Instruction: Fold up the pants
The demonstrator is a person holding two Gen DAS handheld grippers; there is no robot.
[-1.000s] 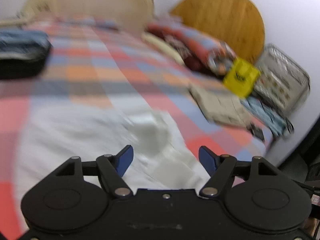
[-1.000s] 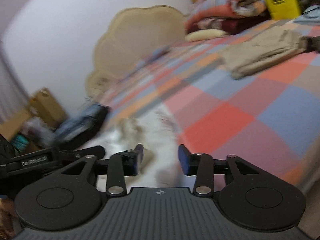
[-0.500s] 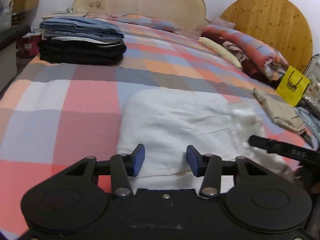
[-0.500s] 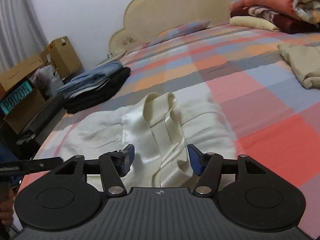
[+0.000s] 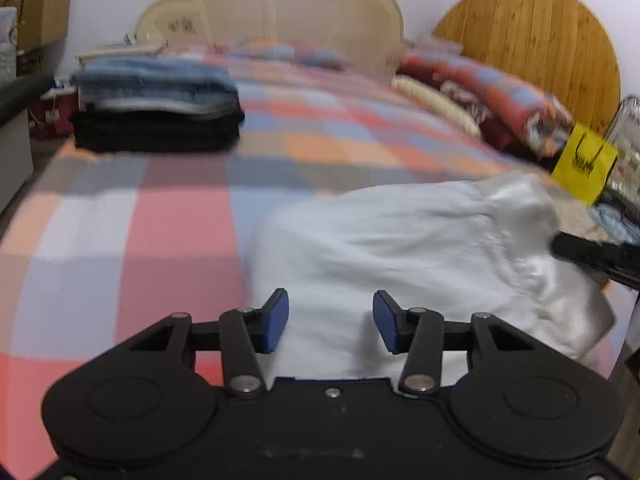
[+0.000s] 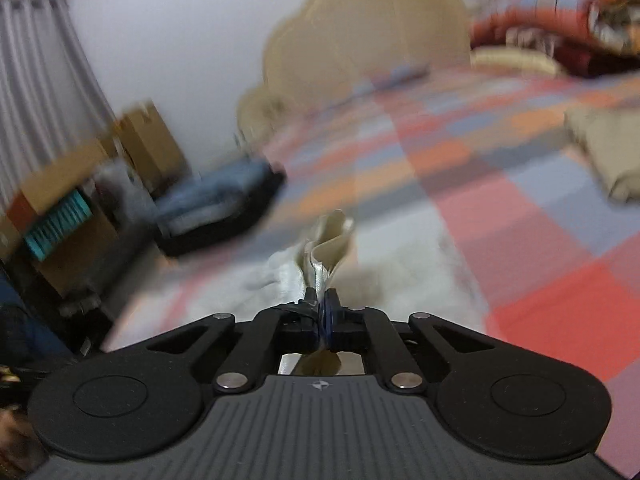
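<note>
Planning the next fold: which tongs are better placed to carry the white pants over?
Right. The right tongs are already shut on a bunched edge of the white pants; the left tongs hang open over the cloth, gripping nothing.

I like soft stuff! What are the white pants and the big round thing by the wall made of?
The white pants look like soft woven cloth, matte outside; the bunched part pinched in the right gripper has a silky, shiny cream look, maybe lining. The round board looks like wood: tan planks with straight seams and grain.
</note>
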